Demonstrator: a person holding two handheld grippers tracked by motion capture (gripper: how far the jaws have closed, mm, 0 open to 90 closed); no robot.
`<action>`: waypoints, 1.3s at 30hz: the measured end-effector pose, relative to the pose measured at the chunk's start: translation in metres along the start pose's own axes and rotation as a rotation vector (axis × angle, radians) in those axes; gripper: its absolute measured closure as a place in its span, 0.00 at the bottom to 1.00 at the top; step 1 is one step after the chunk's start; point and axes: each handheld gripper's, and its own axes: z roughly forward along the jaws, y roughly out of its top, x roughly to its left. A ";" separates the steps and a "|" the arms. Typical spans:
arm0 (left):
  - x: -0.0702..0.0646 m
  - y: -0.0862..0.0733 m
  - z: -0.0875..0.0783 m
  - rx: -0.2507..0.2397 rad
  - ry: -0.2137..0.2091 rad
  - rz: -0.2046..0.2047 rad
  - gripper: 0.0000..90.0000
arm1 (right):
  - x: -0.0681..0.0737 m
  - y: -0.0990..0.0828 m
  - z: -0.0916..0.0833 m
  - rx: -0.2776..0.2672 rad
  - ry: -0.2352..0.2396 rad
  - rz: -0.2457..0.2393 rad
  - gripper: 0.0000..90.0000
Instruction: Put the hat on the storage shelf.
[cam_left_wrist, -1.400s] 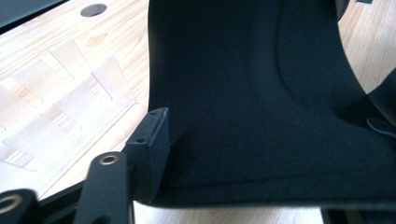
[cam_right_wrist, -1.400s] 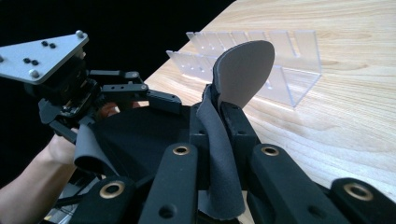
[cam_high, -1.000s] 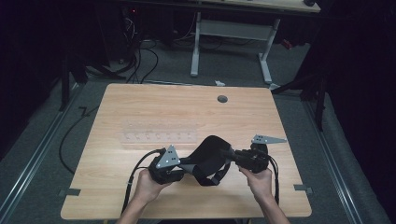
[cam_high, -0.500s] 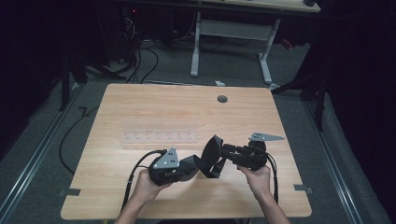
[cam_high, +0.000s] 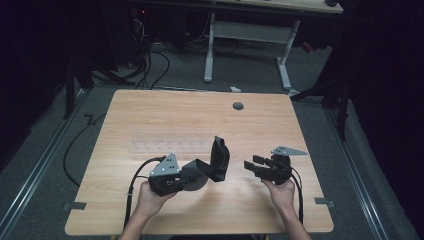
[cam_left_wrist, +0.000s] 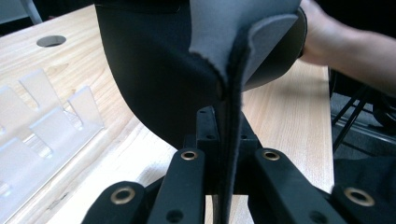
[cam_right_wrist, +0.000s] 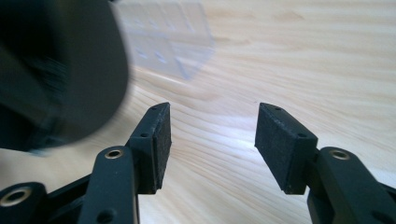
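A black, floppy neoprene pad (cam_high: 218, 159) with a grey inner face curls up over the front middle of the wooden table (cam_high: 260, 125). My left gripper (cam_high: 194, 173) is shut on its lower edge. In the left gripper view the pad (cam_left_wrist: 163, 70) is pinched thin between the jaws of the left gripper (cam_left_wrist: 229, 156). To the right of the pad and apart from it is my right gripper (cam_high: 251, 164). Its jaws have just been opening, and in the right gripper view the right gripper (cam_right_wrist: 212, 135) has only bare table between its pads, with the pad (cam_right_wrist: 56, 70) blurred at the left.
A clear acrylic slotted rack (cam_high: 170, 142) lies flat on the table just beyond the left gripper, close to the pad (cam_left_wrist: 42, 121). A round cable hole (cam_high: 238, 106) sits near the far edge. Beyond the table are desk legs and cables on the floor.
The right gripper let go of the pad, opened and drew back to the right and down. The pad, stretched between both grippers before, now curls up from the left gripper alone.
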 end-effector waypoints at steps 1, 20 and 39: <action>0.000 0.001 -0.001 -0.006 0.003 -0.004 0.96 | -0.002 -0.002 0.003 0.004 -0.019 0.002 0.50; 0.011 0.016 -0.026 -0.120 0.062 -0.010 0.96 | -0.012 -0.029 0.040 0.127 -0.306 -0.155 0.40; 0.031 0.045 -0.050 -0.247 0.141 -0.048 0.95 | -0.012 -0.029 0.039 0.125 -0.313 -0.143 0.39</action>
